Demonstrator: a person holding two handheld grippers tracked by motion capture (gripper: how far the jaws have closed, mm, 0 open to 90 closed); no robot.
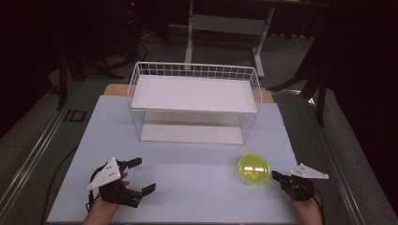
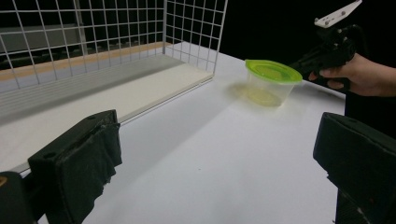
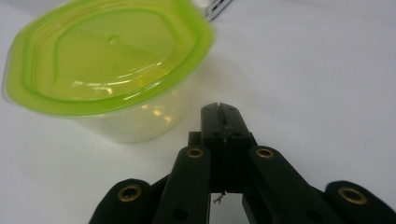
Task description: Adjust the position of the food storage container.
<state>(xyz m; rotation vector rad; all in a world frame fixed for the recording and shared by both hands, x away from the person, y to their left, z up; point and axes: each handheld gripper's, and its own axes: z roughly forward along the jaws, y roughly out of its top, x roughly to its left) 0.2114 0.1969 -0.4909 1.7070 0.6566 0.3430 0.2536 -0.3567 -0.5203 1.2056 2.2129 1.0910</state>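
A clear plastic tub with a lime-green lid stands upright on the white table, right of centre near the front. My right gripper sits just to its right, shut and empty, its tip a little short of the tub. In the right gripper view my right gripper has its jaws pressed together. My left gripper rests at the front left, wide open, nothing between its jaws. From the left gripper view the tub sits far ahead, with the right gripper and a hand behind it.
A white wire basket rack with two shelves stands at the back middle of the table; its mesh wall and lower shelf fill the left of the left gripper view. The white tabletop stretches between the grippers and the rack.
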